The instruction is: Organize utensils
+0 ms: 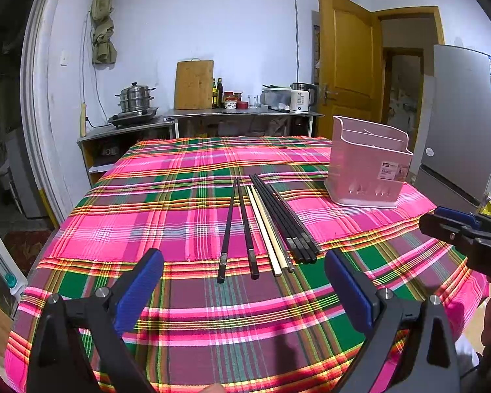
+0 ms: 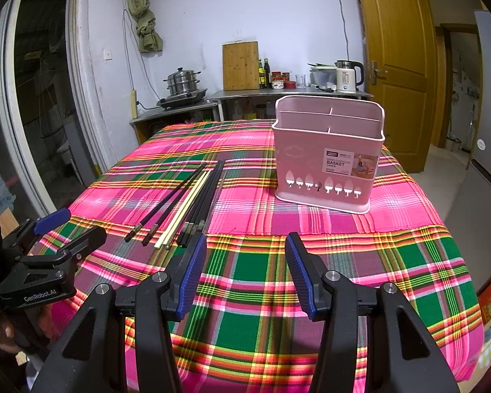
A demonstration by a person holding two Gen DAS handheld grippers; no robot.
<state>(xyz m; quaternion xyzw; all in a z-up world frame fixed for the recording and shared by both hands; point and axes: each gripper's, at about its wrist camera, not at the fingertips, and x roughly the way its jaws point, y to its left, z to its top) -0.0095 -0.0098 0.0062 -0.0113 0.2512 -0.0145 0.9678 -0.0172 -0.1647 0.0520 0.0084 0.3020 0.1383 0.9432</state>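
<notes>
Slim chopsticks (image 1: 271,226), black and pale wood, lie side by side on the woven plaid tablecloth (image 1: 167,196). A glossy pink plastic chopstick basket (image 2: 327,160), divided, stands upright nearby. Left gripper (image 1: 244,286) and right gripper (image 2: 245,273) hover low, jaws spread, holding nothing.

Chopsticks and basket on plaid cloth
Black and cream chopsticks (image 1: 271,226) lie flat, side by side; pink compartmented basket (image 2: 327,160) stands upright, well apart.
</notes>
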